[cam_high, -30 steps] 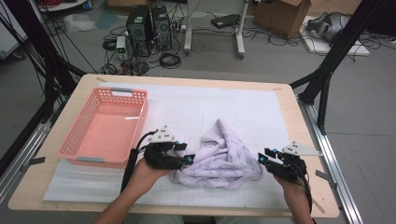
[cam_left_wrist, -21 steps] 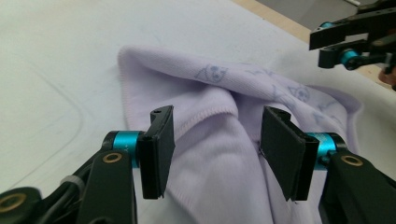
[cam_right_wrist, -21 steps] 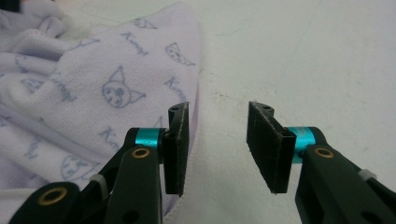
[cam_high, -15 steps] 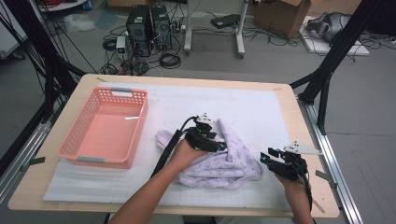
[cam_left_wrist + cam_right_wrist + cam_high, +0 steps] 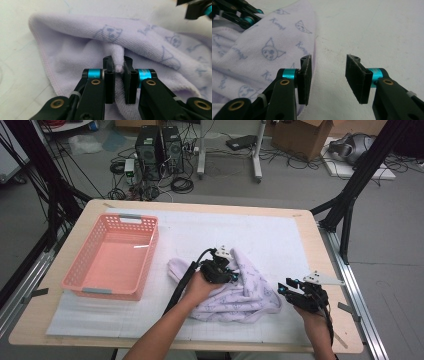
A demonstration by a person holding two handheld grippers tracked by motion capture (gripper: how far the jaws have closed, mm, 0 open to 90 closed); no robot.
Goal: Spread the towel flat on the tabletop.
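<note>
A lilac towel (image 5: 240, 292) printed with small cat faces lies crumpled on the white mat, right of centre. My left gripper (image 5: 231, 273) is over its middle, shut on a pinched fold of the towel (image 5: 119, 65). In the left gripper view the fold rises between the two black pads (image 5: 109, 75). My right gripper (image 5: 284, 287) rests at the towel's right edge, open, with bare mat between its jaws (image 5: 328, 75). The towel's hem (image 5: 274, 50) lies just beside its left pad (image 5: 305, 75).
A pink plastic basket (image 5: 80, 282) stands empty on the left of the mat. The wooden table's edge (image 5: 345, 340) runs close to my right hand. Behind the table, computer towers (image 5: 159, 147) and cables cover the floor.
My left gripper has moved right from the towel's left edge onto its middle, dragging the towel into a bunch with a lobe trailing left. The right gripper has stayed in place.
</note>
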